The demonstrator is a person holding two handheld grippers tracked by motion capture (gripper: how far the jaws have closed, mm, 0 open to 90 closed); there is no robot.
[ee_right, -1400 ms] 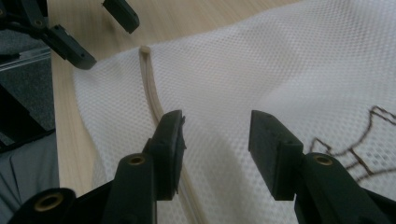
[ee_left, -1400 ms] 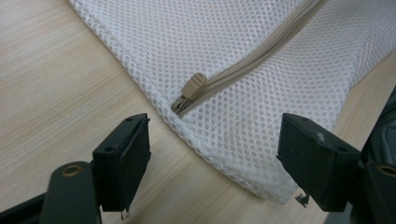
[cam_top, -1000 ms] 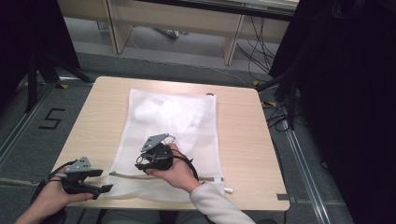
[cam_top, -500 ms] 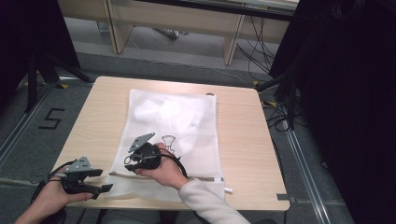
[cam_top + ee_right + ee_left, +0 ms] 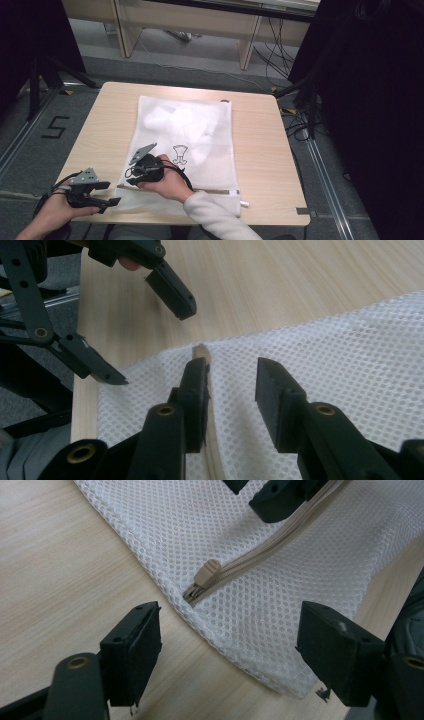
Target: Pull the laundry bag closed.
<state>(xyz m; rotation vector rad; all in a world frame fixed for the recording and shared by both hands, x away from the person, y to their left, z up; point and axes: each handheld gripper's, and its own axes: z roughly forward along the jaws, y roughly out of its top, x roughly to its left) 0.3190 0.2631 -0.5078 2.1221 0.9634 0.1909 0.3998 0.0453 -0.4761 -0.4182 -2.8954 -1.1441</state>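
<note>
- Our right gripper (image 5: 131, 176) has travelled leftward along the near edge of the white mesh laundry bag (image 5: 200, 130) since a second ago, from about the middle of the bag to near its left corner
- Its jaws have just been closing; they are now half spread, astride the beige zipper track (image 5: 209, 440), with nothing pinched between them yet
- In the right gripper view the zipper pull (image 5: 200, 351) lies just ahead of the jaws, at the end of the track, so we judge the shift was made to line up on that pull
- Our left gripper (image 5: 102, 201) has stayed where it was, at the near left corner of the worktop (image 5: 260, 150), just beside the bag's corner
- Its jaws are spread wide and hold nothing; in the left gripper view the bag's corner lies between them, untouched, with the zipper pull (image 5: 207, 573) just beyond
- The bag itself has not moved: it lies flat on the worktop, its zippered edge toward us, with white contents and a small dark printed mark (image 5: 180, 154) showing through the mesh
- We judge the work is now at the grasp of the pull: the right jaws need to close a little further, while the left gripper is placed to pin the corner
</note>
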